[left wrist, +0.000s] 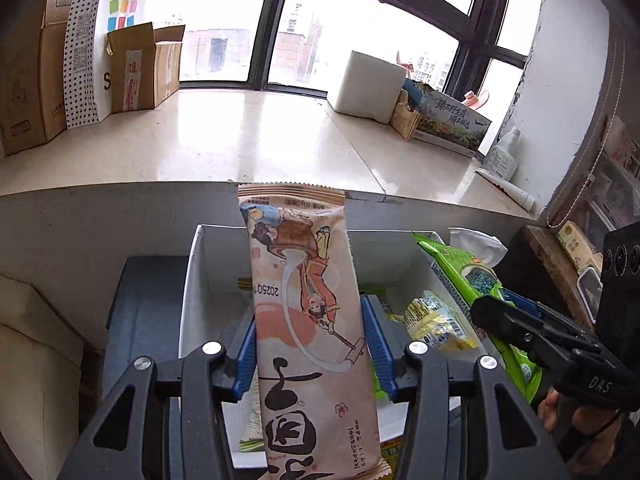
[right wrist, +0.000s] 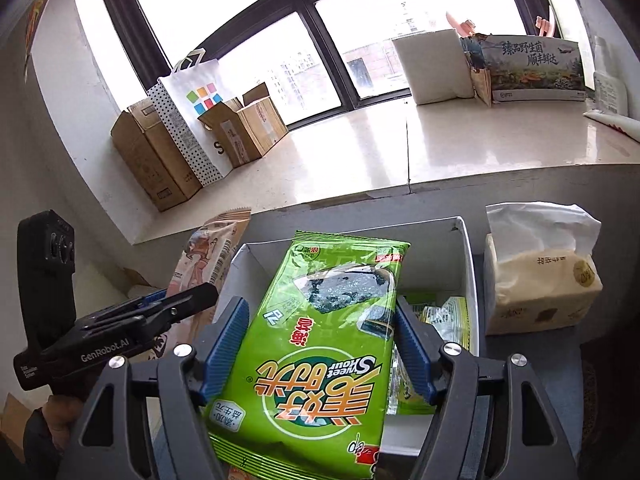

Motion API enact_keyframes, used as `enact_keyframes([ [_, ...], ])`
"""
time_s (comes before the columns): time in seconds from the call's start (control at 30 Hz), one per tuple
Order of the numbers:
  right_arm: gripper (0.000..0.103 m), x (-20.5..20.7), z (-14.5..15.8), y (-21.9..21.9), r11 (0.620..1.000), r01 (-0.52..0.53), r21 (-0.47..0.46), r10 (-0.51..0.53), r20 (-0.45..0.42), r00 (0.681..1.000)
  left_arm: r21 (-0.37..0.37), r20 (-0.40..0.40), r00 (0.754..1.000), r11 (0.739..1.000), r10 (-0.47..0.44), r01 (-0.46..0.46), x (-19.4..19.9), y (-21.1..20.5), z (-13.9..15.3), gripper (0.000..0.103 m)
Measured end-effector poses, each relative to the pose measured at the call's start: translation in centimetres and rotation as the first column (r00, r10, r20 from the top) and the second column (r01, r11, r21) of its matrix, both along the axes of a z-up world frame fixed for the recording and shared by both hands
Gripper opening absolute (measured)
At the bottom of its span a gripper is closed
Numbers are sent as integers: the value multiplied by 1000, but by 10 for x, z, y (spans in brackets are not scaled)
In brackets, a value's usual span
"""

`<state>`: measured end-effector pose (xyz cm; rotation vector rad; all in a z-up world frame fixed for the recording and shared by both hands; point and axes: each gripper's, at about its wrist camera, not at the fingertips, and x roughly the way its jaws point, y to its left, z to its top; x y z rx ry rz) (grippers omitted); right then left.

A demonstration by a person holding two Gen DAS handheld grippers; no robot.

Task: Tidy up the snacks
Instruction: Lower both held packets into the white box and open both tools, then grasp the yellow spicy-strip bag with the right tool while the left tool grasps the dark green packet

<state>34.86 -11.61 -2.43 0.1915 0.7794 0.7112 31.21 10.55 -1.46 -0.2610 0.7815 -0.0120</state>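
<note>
My left gripper is shut on a long pink-beige snack packet with a cartoon figure and holds it above the white box. The packet also shows in the right wrist view. My right gripper is shut on a green seaweed snack bag and holds it over the same white box. The green bag shows in the left wrist view at the right. Small yellow and green snack packs lie inside the box.
A tissue pack stands right of the box. The window ledge behind carries cardboard boxes, a paper bag, a white block and a printed carton. A dark blue surface lies under the box.
</note>
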Motion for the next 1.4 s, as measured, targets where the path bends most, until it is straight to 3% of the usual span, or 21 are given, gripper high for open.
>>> enact_keyframes([
  [0.03, 80, 6, -2, 4, 1000, 5, 1, -5, -22, 1000, -12, -19, 1000, 1000, 0, 0, 7, 4, -8, 57],
  [0.1, 101, 17, -8, 11, 999, 16, -29, -18, -65, 998, -23, -52, 999, 1000, 12, -13, 13, 10, -21, 79],
  [0.13, 102, 18, -10, 12, 998, 28, -48, -31, -68, 997, -32, -51, 999, 999, 15, -17, 11, 13, -25, 92],
  [0.2, 103, 14, -11, 7, 999, 36, -26, -37, -46, 998, -51, -34, 999, 998, 22, -24, 3, 18, -27, 101],
  [0.27, 103, 8, -12, 0, 999, 41, 3, -41, -37, 998, -54, -28, 1000, 998, 13, -15, -5, 20, -27, 102],
  [0.5, 103, -6, -6, -17, 998, 67, 15, -67, -14, 998, 42, 16, 1000, 999, -26, 25, -38, 10, -1, 103],
  [0.7, 103, -52, 17, -31, 999, 37, 37, -40, 75, 996, 140, 89, 993, 988, -76, 63, -91, -11, 23, 103],
  [0.83, 103, -93, 16, -41, 999, -14, 32, 11, 110, 994, 117, 120, 984, 986, -131, 117, -134, -19, 27, 103],
  [0.97, 103, -135, -6, -45, 998, -57, -27, 60, 102, 993, 108, 135, 987, 992, -85, 71, -181, -24, 17, 103],
  [1.17, 103, -186, -58, -33, 984, -85, -159, 94, 52, 994, 30, 135, 989, 998, -63, 59, -253, -36, -15, 103],
  [1.4, 103, -185, -87, -7, 966, -123, -227, 125, -7, 992, 52, 111, 992, 997, -59, 53, -288, -45, -30, 103],
])
